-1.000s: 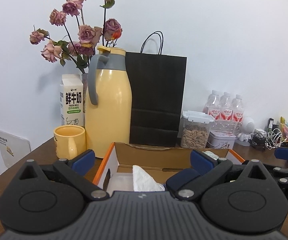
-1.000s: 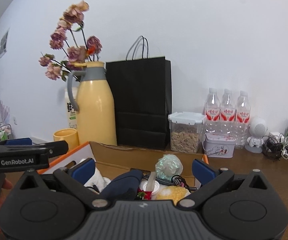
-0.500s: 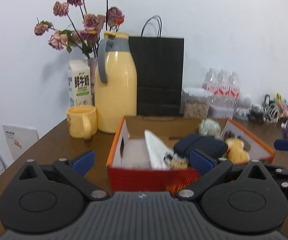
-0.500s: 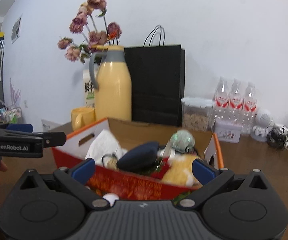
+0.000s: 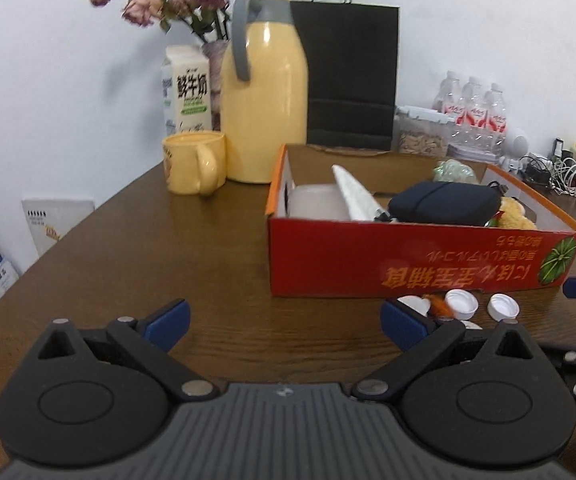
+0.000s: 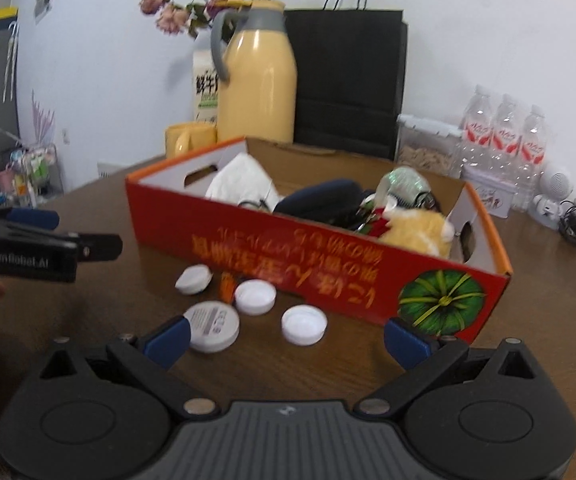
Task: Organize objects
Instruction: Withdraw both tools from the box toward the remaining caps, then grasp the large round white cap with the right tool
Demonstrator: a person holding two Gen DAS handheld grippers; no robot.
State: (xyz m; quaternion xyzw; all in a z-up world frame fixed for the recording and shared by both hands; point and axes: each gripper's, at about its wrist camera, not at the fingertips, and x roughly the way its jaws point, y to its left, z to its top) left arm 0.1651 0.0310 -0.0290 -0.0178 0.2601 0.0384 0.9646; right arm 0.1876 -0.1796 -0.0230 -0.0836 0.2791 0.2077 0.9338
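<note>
Right gripper, jaws spread and empty, hovers directly behind the caps lying on the table; we judge it nearer than the empty, spread left gripper; beyond, the box

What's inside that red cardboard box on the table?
The red box holds a dark blue pouch, white crumpled paper, a yellow plush toy and a greenish wrapped bundle. Whatever lies beneath these, on the box floor, is covered.
</note>
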